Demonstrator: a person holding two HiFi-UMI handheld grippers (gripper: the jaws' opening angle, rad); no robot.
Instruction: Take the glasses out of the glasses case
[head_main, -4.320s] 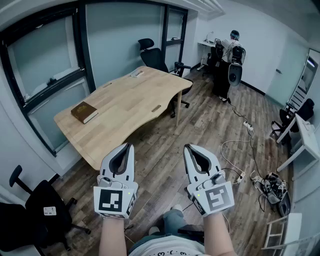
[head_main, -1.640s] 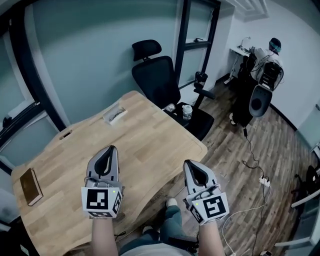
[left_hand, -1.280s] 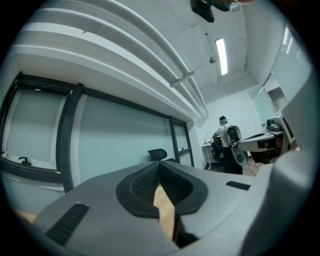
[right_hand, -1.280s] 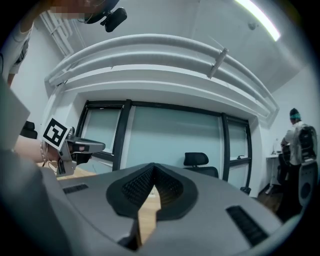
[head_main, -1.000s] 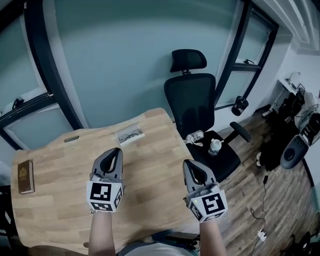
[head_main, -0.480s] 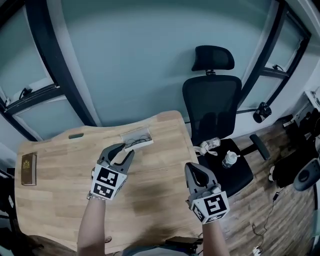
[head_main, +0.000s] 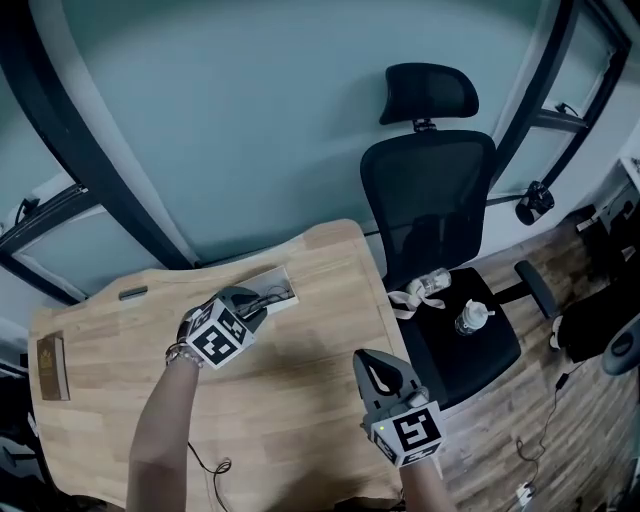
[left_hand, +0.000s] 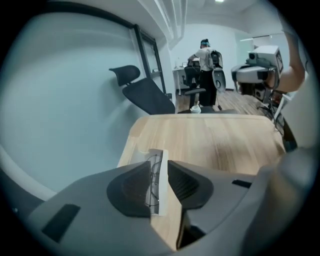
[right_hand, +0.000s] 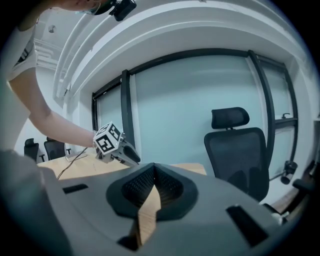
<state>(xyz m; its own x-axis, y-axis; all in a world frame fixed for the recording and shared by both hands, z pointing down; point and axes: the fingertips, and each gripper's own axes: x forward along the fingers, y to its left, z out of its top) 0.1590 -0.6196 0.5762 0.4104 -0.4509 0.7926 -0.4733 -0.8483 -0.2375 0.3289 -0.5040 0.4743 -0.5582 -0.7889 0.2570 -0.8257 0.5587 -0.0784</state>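
An open white glasses case (head_main: 283, 286) lies near the far edge of the wooden table (head_main: 300, 410), with thin-framed glasses (head_main: 279, 296) inside. My left gripper (head_main: 254, 304) points steeply down at it. In the left gripper view the case (left_hand: 156, 195) and the glasses (left_hand: 154, 172) lie between the left gripper's (left_hand: 159, 167) jaws, which are closing; I see no firm press on the case. My right gripper (head_main: 369, 361) hovers over the table's near right part, away from the case. The right gripper view shows the right gripper (right_hand: 152, 169) shut and empty.
A brown book (head_main: 52, 353) lies at the table's left end. A black office chair (head_main: 430, 200) stands past the right edge with a water bottle (head_main: 470, 318) on its seat. A thin cable (head_main: 205, 465) lies by my left forearm. A person (left_hand: 205, 75) stands far off.
My left gripper has gone forward and down onto the case, rolled, and its jaws have parted from shut. The right gripper has sunk and drifted nearer to me.
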